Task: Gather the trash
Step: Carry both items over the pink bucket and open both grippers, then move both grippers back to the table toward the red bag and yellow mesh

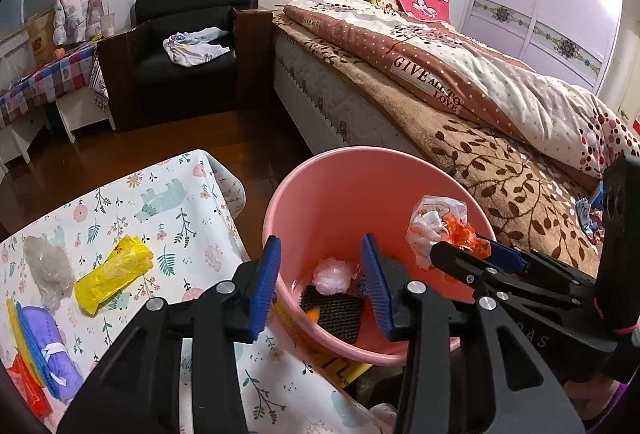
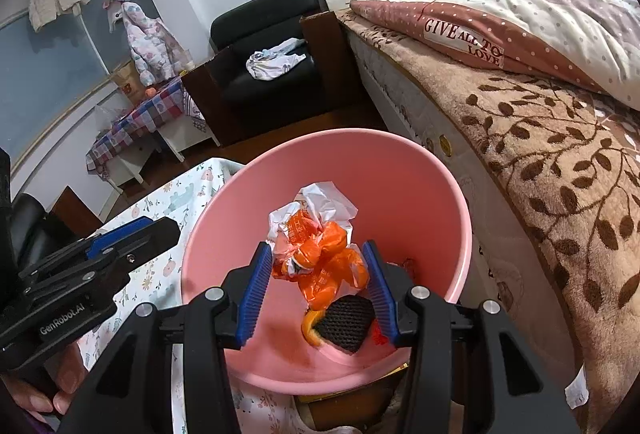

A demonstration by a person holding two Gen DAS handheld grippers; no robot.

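Observation:
A pink bin (image 1: 296, 186) (image 2: 420, 178) stands between the table and the bed. Over its left rim my left gripper (image 1: 320, 286) is open, with nothing between its blue pads. Below it in the bin lie a white crumpled ball (image 1: 334, 274) and a black mesh pad (image 1: 332, 314) (image 2: 348, 318). My right gripper (image 2: 318, 274) (image 1: 460, 248) hangs over the bin's mouth, shut on a crumpled orange and white wrapper (image 2: 320, 254) (image 1: 432, 222). In the right wrist view the left gripper (image 2: 136, 234) shows at the left edge, held by a hand.
On the floral tablecloth (image 1: 168, 202) lie a yellow plastic bag (image 1: 114, 274), a clear crumpled plastic wad (image 1: 48, 270) and a purple cloth bundle (image 1: 48, 346). A bed (image 1: 500, 170) runs along the right. A black armchair (image 1: 188, 46) stands behind.

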